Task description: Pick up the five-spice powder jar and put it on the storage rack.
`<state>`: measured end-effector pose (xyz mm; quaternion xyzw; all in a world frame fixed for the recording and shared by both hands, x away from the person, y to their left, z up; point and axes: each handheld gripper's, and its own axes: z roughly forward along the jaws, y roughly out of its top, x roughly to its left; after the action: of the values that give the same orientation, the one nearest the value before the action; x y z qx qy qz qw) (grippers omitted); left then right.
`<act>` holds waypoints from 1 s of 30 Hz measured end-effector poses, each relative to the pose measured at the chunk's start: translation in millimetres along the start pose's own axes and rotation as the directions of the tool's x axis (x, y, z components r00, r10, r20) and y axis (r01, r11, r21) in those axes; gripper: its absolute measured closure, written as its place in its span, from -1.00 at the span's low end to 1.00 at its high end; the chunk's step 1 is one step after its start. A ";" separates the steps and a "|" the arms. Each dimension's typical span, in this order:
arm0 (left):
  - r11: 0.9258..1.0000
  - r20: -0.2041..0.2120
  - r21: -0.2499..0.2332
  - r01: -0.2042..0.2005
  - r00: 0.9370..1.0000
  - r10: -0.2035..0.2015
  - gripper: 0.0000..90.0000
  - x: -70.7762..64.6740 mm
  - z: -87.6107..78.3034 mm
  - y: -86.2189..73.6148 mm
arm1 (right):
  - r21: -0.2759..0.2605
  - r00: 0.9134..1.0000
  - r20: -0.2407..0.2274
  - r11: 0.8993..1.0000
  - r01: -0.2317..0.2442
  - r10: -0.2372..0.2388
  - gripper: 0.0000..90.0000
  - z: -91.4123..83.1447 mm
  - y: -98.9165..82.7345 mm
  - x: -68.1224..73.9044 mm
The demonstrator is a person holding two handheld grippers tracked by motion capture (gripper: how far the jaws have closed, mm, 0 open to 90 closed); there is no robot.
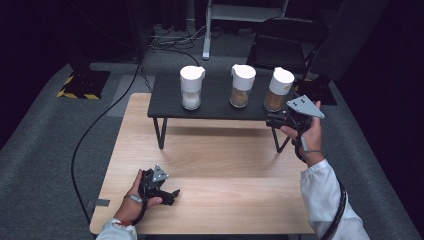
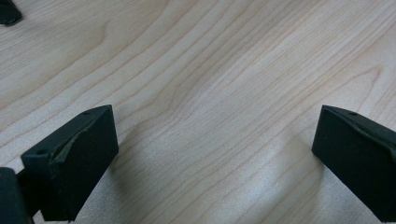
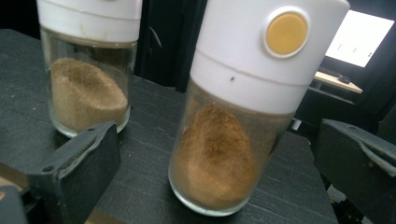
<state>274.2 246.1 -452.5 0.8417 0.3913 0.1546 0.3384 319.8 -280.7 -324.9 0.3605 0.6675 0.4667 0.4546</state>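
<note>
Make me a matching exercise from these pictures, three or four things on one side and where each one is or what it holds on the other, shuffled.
Things:
1. left jar
2. middle jar
3. right jar
4. left gripper

Places or states:
A. on the light wooden table, open, holding nothing
B. white powder inside
C. on the black shelf, between the other two jars
D. straight in front of the open right gripper, brown powder, yellow button on its white lid

Pairs: 1-B, 2-C, 3-D, 4-A
</note>
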 end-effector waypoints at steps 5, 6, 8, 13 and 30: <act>1.000 0.000 -0.001 -0.001 1.000 0.001 -1.00 0.1 0.0 -0.1 | -0.004 1.000 0.007 1.000 0.022 -0.022 -0.99 -5.4 -6.9 5.9; 1.000 0.000 0.000 0.000 1.000 0.000 -1.00 0.1 0.0 0.0 | -0.004 1.000 0.010 1.000 0.028 -0.028 -0.99 -6.5 -8.6 7.2; 1.000 0.000 0.000 0.000 1.000 0.000 -1.00 0.0 0.0 -0.1 | -0.004 0.999 0.006 0.999 0.031 -0.031 -0.99 -8.4 -11.6 8.3; 1.000 0.000 0.000 0.000 1.000 0.000 -1.00 0.1 0.0 0.0 | -0.013 0.999 0.012 0.999 0.039 -0.039 -0.99 -14.7 -18.9 12.4; 1.000 0.000 -0.001 -0.001 1.000 0.001 -1.00 0.0 0.0 -0.1 | 0.003 0.996 -0.033 0.996 0.087 -0.087 -0.99 -33.1 -53.2 23.5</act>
<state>274.2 246.2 -452.5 0.8417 0.3909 0.1551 0.3386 277.8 -285.4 -376.9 0.3243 0.6911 0.4507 0.4626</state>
